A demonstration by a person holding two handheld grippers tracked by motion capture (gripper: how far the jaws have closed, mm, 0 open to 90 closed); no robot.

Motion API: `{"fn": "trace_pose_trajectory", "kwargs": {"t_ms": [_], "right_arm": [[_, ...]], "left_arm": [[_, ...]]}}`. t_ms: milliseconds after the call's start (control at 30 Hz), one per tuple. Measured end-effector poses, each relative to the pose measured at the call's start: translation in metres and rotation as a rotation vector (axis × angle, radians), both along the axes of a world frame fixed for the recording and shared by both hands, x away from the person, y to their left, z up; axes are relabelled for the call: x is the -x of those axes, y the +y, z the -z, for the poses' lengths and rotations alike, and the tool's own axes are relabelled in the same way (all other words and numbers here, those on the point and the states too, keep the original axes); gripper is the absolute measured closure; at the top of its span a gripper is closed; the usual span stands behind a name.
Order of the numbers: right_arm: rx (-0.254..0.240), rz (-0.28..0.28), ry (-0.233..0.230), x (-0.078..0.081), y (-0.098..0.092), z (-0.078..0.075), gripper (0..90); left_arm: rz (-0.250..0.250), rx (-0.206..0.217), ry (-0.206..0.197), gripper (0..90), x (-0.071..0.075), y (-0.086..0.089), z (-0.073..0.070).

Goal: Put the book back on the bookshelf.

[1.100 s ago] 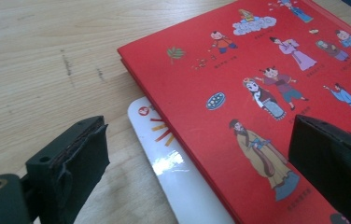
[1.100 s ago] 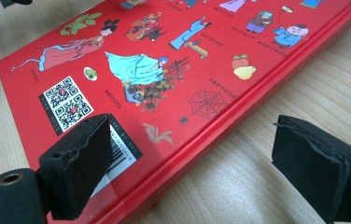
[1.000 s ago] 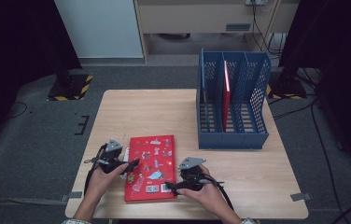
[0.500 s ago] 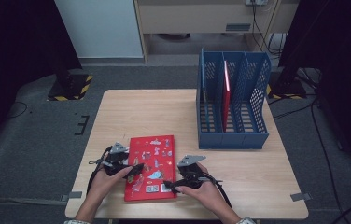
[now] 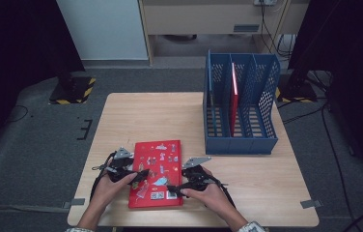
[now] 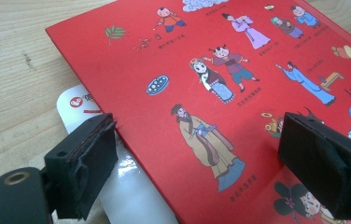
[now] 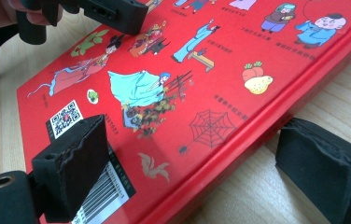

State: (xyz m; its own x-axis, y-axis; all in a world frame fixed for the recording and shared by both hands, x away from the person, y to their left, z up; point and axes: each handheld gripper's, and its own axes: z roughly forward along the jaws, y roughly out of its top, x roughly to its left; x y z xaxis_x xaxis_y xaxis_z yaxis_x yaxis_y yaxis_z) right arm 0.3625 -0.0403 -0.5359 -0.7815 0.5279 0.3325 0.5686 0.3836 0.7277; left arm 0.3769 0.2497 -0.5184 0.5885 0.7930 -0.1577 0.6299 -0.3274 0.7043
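A red picture book [image 5: 156, 169] with cartoon figures lies flat near the table's front edge. My left gripper [image 5: 135, 175] stands open at its left edge; in the left gripper view the book [image 6: 220, 70] runs between the jaws, one jaw beside the edge and the other over the cover, with my left gripper [image 6: 201, 161] gripping nothing. My right gripper [image 5: 174, 189] is open at the book's near right edge. In the right gripper view my right gripper [image 7: 192, 165] straddles the thick edge of the book [image 7: 173, 93], one jaw over the barcode and the other beside the edge, over the wood.
A blue file rack [image 5: 240, 104] stands at the back right of the table [image 5: 146, 116], with a thin red book [image 5: 234, 94] upright in one slot. A white glossy card [image 6: 117, 191] pokes out from under the book's left edge. The left gripper's jaw [image 7: 113, 11] shows in the right gripper view.
Both grippers have shifted only slightly at the book's near end. The book has stayed in place.
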Motion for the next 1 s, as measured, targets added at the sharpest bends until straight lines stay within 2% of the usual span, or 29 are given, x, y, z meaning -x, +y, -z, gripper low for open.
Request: {"fn": "trace_pose_trajectory", "kwargs": {"t_ms": [167,233,433,500,600,733,1000], "right_arm": [[-0.010,0.005,0.011,-0.003,0.000,0.000,11.8],[-0.008,0.018,0.031,-0.005,-0.001,-0.002,14.0],[-0.035,0.030,0.030,-0.007,-0.004,-0.007,15.0],[-0.036,0.028,0.045,-0.009,-0.002,-0.009,15.0],[-0.034,0.028,0.051,-0.010,0.001,-0.010,14.9],[-0.034,0.034,0.026,-0.012,0.002,-0.016,15.9],[-0.039,0.035,0.052,-0.020,0.013,-0.020,16.3]], "left_arm": [[0.003,0.001,0.000,11.3,0.001,0.000,0.000],[0.011,0.003,0.000,11.9,0.001,-0.001,-0.001],[0.028,0.032,0.002,12.6,0.002,-0.002,-0.002],[0.039,0.030,-0.003,13.4,0.003,-0.002,-0.002],[0.032,0.046,-0.005,13.7,0.003,-0.001,-0.002],[0.028,0.058,-0.013,14.5,0.004,-0.002,-0.003],[0.026,0.093,-0.009,14.8,0.004,0.000,-0.003]]}}
